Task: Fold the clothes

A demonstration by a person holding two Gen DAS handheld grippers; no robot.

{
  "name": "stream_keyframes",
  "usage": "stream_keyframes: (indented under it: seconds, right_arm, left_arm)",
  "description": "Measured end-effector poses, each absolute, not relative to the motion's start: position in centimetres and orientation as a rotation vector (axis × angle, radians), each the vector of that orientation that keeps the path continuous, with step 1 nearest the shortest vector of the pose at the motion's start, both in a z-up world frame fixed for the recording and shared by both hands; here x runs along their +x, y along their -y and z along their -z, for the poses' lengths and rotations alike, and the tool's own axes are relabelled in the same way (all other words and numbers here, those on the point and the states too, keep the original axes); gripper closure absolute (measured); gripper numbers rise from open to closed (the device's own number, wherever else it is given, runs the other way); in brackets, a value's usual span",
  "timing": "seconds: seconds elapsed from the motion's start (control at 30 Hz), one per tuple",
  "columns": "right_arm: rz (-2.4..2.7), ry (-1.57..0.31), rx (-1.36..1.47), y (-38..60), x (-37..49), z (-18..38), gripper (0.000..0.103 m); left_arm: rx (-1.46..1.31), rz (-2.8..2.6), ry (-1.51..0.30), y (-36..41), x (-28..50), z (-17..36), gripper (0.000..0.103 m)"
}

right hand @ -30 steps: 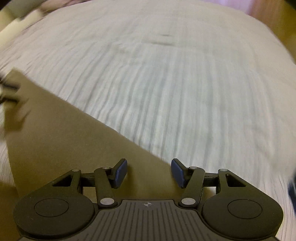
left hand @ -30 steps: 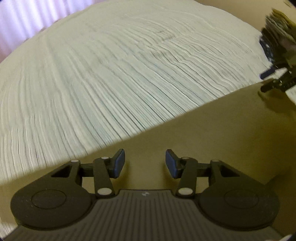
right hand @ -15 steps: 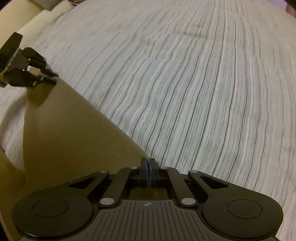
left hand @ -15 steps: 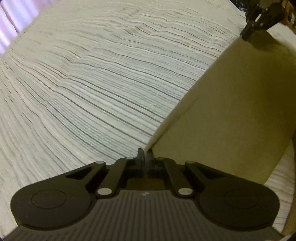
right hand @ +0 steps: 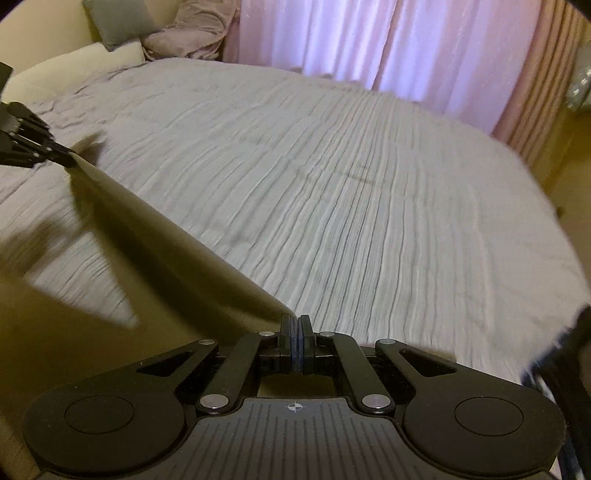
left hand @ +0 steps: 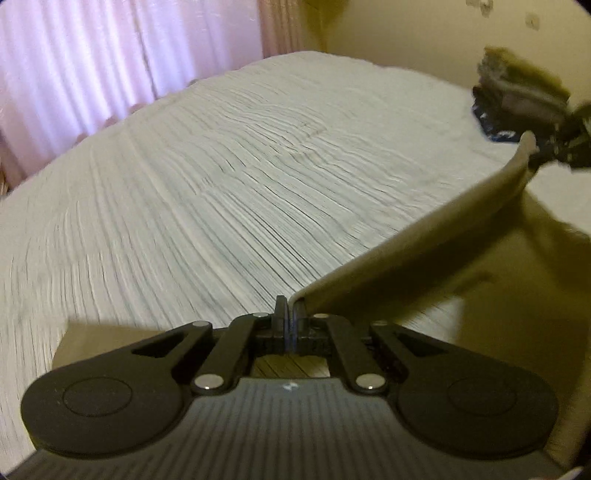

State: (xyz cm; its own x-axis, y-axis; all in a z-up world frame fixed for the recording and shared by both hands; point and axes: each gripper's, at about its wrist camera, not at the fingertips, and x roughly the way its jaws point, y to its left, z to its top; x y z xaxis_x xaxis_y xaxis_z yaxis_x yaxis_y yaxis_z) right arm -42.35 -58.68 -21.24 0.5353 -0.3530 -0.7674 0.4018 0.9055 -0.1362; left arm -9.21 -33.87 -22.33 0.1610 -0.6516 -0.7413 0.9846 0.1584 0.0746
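An olive-tan garment [left hand: 424, 266] is held stretched in the air above a bed with a striped grey cover [left hand: 221, 206]. My left gripper [left hand: 289, 314] is shut on one corner of its top edge. My right gripper [right hand: 296, 328] is shut on the other corner; the cloth [right hand: 155, 254] hangs down to its left. In the left wrist view the right gripper [left hand: 554, 151] shows at the far right, and in the right wrist view the left gripper [right hand: 44, 151] shows at the far left. The cloth's lower part is out of sight.
The bed cover [right hand: 351, 206] fills both views. Pink curtains [right hand: 388, 48] hang behind the bed. Pillows [right hand: 173, 33] lie at the headboard. A stack of folded clothes [left hand: 517, 99] sits on the bed at the far right of the left wrist view.
Both grippers closed on the garment's corners, then lifted it off the bed. The cameras now tilt up, and the curtains and room have come into view.
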Motion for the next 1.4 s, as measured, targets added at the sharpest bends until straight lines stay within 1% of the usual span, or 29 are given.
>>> stream_keyframes:
  seconds: [0.07, 0.17, 0.3, 0.33, 0.37, 0.4, 0.43, 0.47, 0.5, 0.53, 0.63, 0.77, 0.8, 0.83, 0.87, 0.9, 0.97, 1.07, 1.2, 1.33, 1.37, 1.4]
  right_arm:
    - [0.483, -0.922, 0.072, 55.1, -44.2, 21.3, 0.103]
    - [0.541, -1.005, 0.094, 50.0, -46.3, 23.0, 0.102]
    - [0.65, -1.202, 0.162, 45.8, -47.7, 27.3, 0.102]
    - [0.676, -1.243, 0.191, 45.1, -48.1, 28.2, 0.102]
    - [0.702, -1.243, 0.224, 44.7, -48.7, 28.5, 0.102]
    - [0.733, -1.213, 0.273, 44.4, -49.3, 28.4, 0.102]
    - [0.764, -1.17, 0.343, 44.5, -49.9, 28.1, 0.097]
    - [0.791, -1.114, 0.43, 44.8, -50.5, 27.6, 0.072]
    - [0.828, -1.04, 0.514, 45.3, -51.0, 27.0, 0.054]
    - [0.863, -0.963, 0.57, 45.9, -51.2, 26.5, 0.028]
    - [0.909, -0.73, 0.786, 47.6, -52.9, 25.7, 0.028]
    - [0.913, -0.46, 1.103, 51.7, -55.1, 26.9, 0.028]
    - [0.93, -0.416, 1.156, 52.4, -55.7, 27.3, 0.031]
    - [0.947, -0.372, 1.208, 53.2, -56.2, 27.8, 0.04]
    - [0.963, -0.331, 1.257, 53.9, -56.8, 28.3, 0.045]
    - [0.977, -0.304, 1.298, 54.6, -57.4, 28.7, 0.045]
    - [1.004, -0.273, 1.352, 55.7, -58.4, 29.5, 0.045]
    - [1.038, -0.279, 1.357, 56.8, -59.0, 30.2, 0.045]
    - [1.053, -0.31, 1.412, 57.8, -59.3, 31.7, 0.045]
    - [1.018, -0.314, 1.409, 57.9, -59.8, 32.5, 0.045]
    - [1.011, -0.312, 1.409, 57.9, -59.9, 32.7, 0.047]
    - [1.01, -0.301, 1.415, 57.7, -60.2, 32.8, 0.052]
  left_arm:
    - [0.622, 1.27, -0.715, 30.9, -11.5, 23.3, 0.102]
    - [0.603, 1.239, -0.844, 26.8, -14.7, 25.6, 0.102]
    - [0.605, 1.2, -0.976, 23.6, -17.2, 28.3, 0.1]
    - [0.584, 1.196, -0.998, 23.0, -17.1, 28.1, 0.099]
    - [0.564, 1.192, -1.02, 22.4, -17.1, 28.0, 0.098]
    - [0.543, 1.187, -1.042, 21.9, -17.0, 27.8, 0.093]
    - [0.523, 1.183, -1.063, 21.3, -16.9, 27.7, 0.085]
    - [0.497, 1.172, -1.082, 20.8, -16.8, 27.5, 0.081]
    - [0.458, 1.146, -1.093, 20.6, -16.6, 27.4, 0.077]
    - [0.415, 1.117, -1.105, 20.4, -16.2, 27.3, 0.077]
    - [0.246, 1.004, -1.152, 20.7, -14.3, 27.2, 0.074]
    - [0.081, 0.87, -1.188, 21.5, -12.1, 27.5, 0.073]
    - [0.055, 0.843, -1.194, 21.7, -11.9, 27.5, 0.072]
    - [0.031, 0.818, -1.201, 21.8, -11.6, 27.6, 0.072]
    - [0.013, 0.798, -1.213, 21.8, -11.6, 27.8, 0.072]
    - [-0.004, 0.777, -1.225, 21.8, -11.5, 27.9, 0.071]
    - [-0.041, 0.741, -1.251, 21.8, -11.4, 28.4, 0.071]
    - [-0.095, 0.697, -1.28, 21.6, -11.8, 29.0, 0.071]
    - [-0.139, 0.653, -1.275, 21.3, -12.3, 29.2, 0.071]
    - [-0.157, 0.608, -1.255, 21.2, -12.5, 29.5, 0.071]
    - [-0.158, 0.598, -1.249, 21.3, -12.4, 29.5, 0.071]
    - [-0.16, 0.588, -1.242, 21.3, -12.3, 29.6, 0.072]
